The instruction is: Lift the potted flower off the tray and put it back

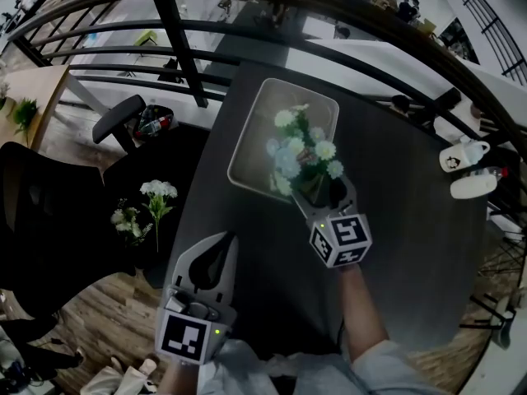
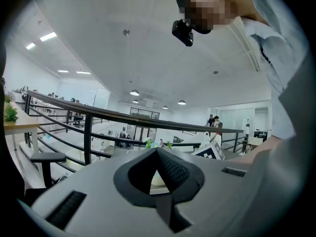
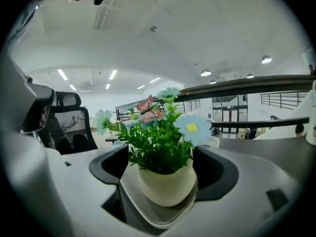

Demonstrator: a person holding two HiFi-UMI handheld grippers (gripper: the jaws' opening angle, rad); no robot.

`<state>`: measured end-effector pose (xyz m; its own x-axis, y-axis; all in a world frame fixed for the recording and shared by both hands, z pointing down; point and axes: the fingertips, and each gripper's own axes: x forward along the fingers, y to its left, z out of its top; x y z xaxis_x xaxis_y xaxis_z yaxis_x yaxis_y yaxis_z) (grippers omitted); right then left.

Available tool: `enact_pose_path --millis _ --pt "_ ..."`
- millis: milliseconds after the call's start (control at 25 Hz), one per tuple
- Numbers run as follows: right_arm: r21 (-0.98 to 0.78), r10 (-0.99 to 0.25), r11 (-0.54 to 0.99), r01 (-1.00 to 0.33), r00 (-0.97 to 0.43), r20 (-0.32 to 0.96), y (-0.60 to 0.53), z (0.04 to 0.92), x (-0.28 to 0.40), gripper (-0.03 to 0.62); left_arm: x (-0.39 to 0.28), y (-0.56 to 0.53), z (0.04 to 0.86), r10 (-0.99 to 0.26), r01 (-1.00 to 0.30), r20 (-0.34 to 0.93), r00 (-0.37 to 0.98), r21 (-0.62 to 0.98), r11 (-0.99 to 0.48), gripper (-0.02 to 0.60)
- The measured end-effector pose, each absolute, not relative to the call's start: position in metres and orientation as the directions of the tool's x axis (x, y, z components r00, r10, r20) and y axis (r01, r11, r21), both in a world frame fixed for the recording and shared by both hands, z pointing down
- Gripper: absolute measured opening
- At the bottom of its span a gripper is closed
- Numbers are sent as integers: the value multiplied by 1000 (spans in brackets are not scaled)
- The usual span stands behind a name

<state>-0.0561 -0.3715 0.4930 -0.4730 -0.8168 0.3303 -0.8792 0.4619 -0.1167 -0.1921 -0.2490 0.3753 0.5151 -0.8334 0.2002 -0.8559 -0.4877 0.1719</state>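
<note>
A potted flower [image 1: 300,151] with pale blue and white blooms and a cream pot [image 3: 165,184] stands on the near right corner of a pale rectangular tray [image 1: 251,109] on the dark table. My right gripper [image 1: 317,189] reaches in from the near side. It is open, its jaws one on each side of the pot, and a small gap shows between pot and pads in the right gripper view. The tray's corner [image 3: 158,217] shows under the pot. My left gripper [image 1: 229,241] hovers near the table's front left edge, shut, fingertips [image 2: 157,152] together and nothing held.
The dark table [image 1: 395,245] ends at a black railing [image 1: 189,64] at the far side. Two white objects [image 1: 465,171] lie at its right edge. Left of the table are a black office chair [image 1: 123,118] and a bunch of white flowers [image 1: 155,200].
</note>
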Motion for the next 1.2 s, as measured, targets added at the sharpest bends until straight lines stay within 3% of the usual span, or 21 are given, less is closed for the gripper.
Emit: enact_pose_path --millis 800,1200 --pt "-84 -810 518 -851 -519 273 -406 489 -80 422 -192 -258 390 -821 -851 229 523 186 -491 0" --pt "-22 -831 513 -858 -503 239 -410 485 -80 290 -192 -261 395 -816 -851 244 524 192 -489 0"
